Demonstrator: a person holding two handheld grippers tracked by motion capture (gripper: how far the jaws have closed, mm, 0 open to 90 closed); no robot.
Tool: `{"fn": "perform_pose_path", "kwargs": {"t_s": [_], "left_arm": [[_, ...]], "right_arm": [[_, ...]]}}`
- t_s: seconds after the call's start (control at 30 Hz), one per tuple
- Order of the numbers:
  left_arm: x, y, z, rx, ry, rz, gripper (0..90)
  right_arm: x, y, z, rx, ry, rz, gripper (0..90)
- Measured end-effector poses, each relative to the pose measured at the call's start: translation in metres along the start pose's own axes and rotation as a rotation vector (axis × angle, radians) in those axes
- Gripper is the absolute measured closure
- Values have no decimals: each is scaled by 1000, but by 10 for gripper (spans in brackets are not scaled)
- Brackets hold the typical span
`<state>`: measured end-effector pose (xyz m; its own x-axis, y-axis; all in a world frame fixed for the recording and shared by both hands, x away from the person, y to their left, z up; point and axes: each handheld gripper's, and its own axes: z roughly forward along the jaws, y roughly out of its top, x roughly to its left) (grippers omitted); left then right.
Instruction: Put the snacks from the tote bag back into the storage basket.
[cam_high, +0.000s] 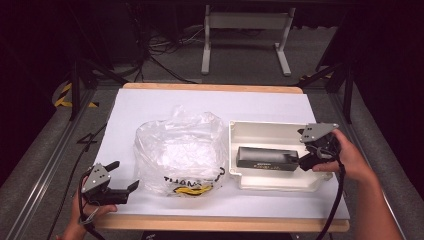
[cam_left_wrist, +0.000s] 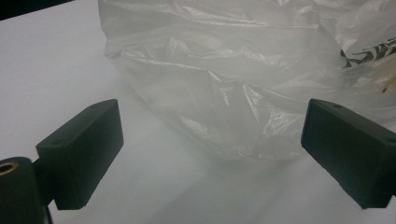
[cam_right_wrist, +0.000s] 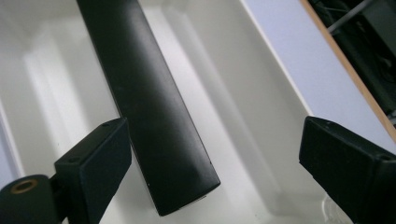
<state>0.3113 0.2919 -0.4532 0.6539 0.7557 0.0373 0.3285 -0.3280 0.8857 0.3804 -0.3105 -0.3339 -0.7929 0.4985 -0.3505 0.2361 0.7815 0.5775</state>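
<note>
Two grippers are working here. Right gripper (cam_high: 306, 161) is hovering at the right end of a black box (cam_high: 266, 158), which is lying in a white tray (cam_high: 260, 131) on the table's (cam_high: 165, 102) right half. The box's long axis is running left to right across the tray, straight away from this gripper, whose jaws are standing wide with the box's near end between them, pads clear of it. The box is long, slim, matte black and square-edged, with small print on its side. Left gripper (cam_high: 127, 179), well apart at the near left, is gaping wide at a crumpled clear bag (cam_high: 180, 152), not touching it. For the box, the right hand is sitting much nearer.
</note>
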Motion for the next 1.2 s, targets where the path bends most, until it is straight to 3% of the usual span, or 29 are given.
{"fn": "perform_pose_path", "kwargs": {"t_s": [0.3, 0.33, 0.7, 0.77, 0.97, 1.03, 1.2], "left_arm": [[0, 0, -2, -9, 5, -4, 65], [0, 0, -2, -8, 6, -5, 65], [3, 0, -3, -12, 12, -8, 65], [3, 0, -3, -14, 11, -11, 65], [2, 1, -1, -16, 6, -11, 65], [2, 1, -1, -17, 4, -10, 65], [3, 1, -1, -16, 2, -7, 65]], "right_arm": [[5, -11, -10, -61, -93, 101, 110], [6, -13, -11, -71, -85, 116, 118], [18, -31, -23, -125, -123, 172, 94], [21, -34, -24, -127, -149, 183, 85], [28, -44, -27, -152, -155, 226, 74], [32, -48, -26, -150, -180, 232, 71], [37, -55, -25, -155, -187, 248, 65]]}}
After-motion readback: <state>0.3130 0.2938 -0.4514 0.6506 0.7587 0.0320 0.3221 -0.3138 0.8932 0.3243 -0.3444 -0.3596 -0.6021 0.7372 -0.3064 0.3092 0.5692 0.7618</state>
